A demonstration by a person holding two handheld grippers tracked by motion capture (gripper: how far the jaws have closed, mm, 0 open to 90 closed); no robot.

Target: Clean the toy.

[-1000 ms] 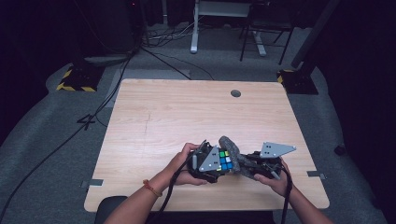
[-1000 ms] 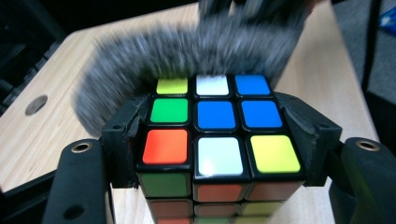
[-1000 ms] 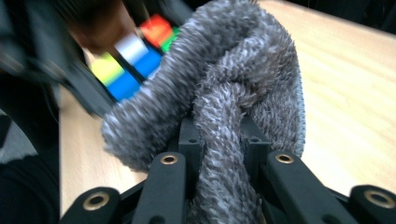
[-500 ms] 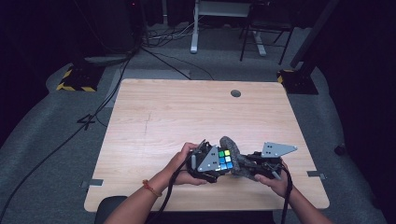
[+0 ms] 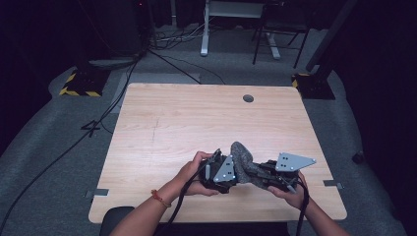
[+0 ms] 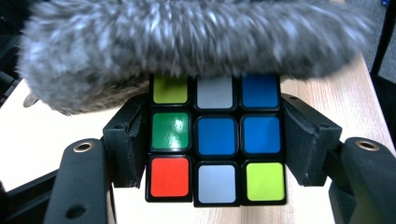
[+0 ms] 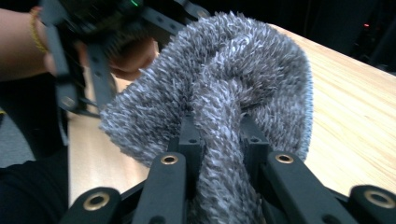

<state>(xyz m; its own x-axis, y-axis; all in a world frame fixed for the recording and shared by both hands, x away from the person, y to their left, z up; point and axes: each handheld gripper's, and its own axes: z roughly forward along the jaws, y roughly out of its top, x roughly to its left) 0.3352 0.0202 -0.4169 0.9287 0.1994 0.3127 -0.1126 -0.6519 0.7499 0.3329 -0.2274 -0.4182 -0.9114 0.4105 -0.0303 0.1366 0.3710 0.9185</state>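
A scrambled Rubik's cube (image 6: 217, 144) sits between the black jaws of my left gripper (image 6: 217, 135), whose pads press on its two sides. A fuzzy grey cloth (image 6: 187, 42) lies across the cube's far edge. My right gripper (image 7: 220, 130) is shut on a fold of that cloth (image 7: 224, 88), which bulges out beyond its jaws. In the high view both grippers meet near the table's front edge: the left gripper (image 5: 230, 173), the cloth (image 5: 243, 158) and the right gripper (image 5: 263, 173). There the cloth and the left gripper's grey plate hide the cube.
The light wooden table (image 5: 196, 123) has a round cable hole (image 5: 248, 98) at the back. Cables trail from both grippers over the front edge. Beyond the table are dark floor, cables (image 5: 172, 66) and a desk frame (image 5: 204, 29).
The cube's coloured face, seen earlier in the high view, is now covered by the cloth and the left gripper's grey plate. The cloth has risen slightly over the cube.
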